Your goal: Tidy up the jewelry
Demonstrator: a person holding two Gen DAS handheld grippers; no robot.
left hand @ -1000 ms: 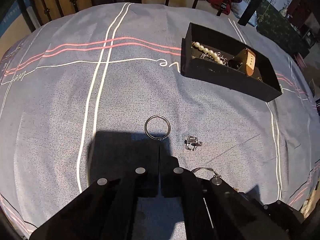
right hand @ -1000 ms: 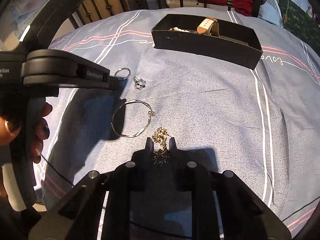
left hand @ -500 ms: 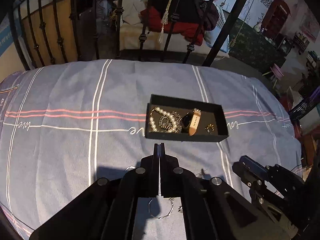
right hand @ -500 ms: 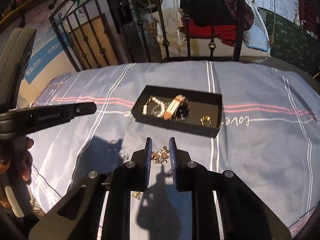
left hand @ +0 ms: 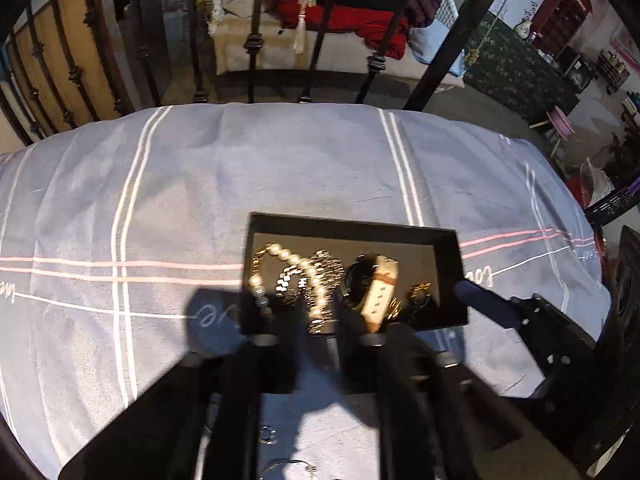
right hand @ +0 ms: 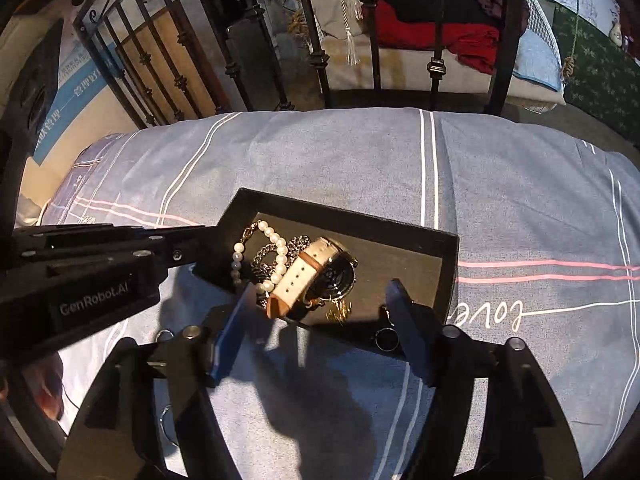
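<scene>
The right hand-held gripper [right hand: 320, 308] hangs over the near edge of the black tray [right hand: 450, 264] with its blue-padded fingers [right hand: 406, 312] spread wide and nothing between them. Just ahead of its fingertips, inside the tray, a small gold tangle of chain [right hand: 339, 311] lies on the dark lining, and next to the right finger sits a dark ring [right hand: 386, 338]. A little further in, a cream-strapped watch [right hand: 304, 276] lies tilted against a pearl bracelet [right hand: 276, 256] and a silvery chain [right hand: 264, 254].

The left hand-held gripper [left hand: 316, 334] comes in from the left, its tips at the near left side of the same tray [left hand: 352, 226]. Its fingers are parted too, and I can see nothing held between them. From its side, the pearls [left hand: 280, 256] and the watch [left hand: 378, 288] lie straight ahead, and the right gripper's blue finger [left hand: 484, 304] pokes in at the tray's right corner.

Behind and below the left gripper, a small silver charm [left hand: 267, 435] lies on the grey-blue bedspread [left hand: 240, 168], which has white and pink stripes. Beyond the bed stand black iron rails [right hand: 320, 60], with a red cloth [right hand: 424, 36] past them.
</scene>
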